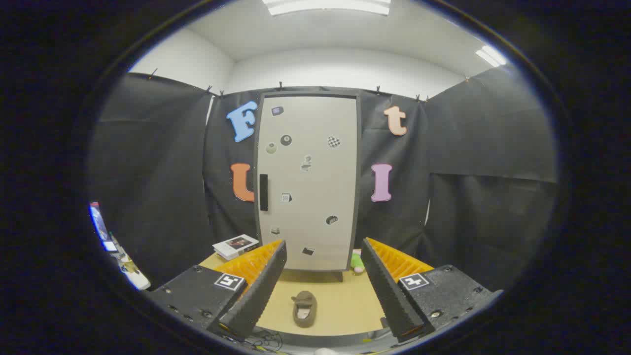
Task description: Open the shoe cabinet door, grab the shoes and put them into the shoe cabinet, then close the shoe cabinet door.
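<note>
On the table point(345, 305), cabinet point(308, 182) closed, shoe point(304, 308) between the spread gripper point(323, 291) fingers.

Walls point(162, 162): black cloth, white above.
Ceiling point(345, 34): white, two lit panels.
Table point(345, 301): tan top.

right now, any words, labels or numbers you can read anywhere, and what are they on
None can be read.
Stickers on the shoe cabinet door: too small and blurred.
Cover of the book beside the cabinet: too blurred.
Square markers on the open gripper: patterns, no text.
The shoe between the fingers: no label visible.
</note>
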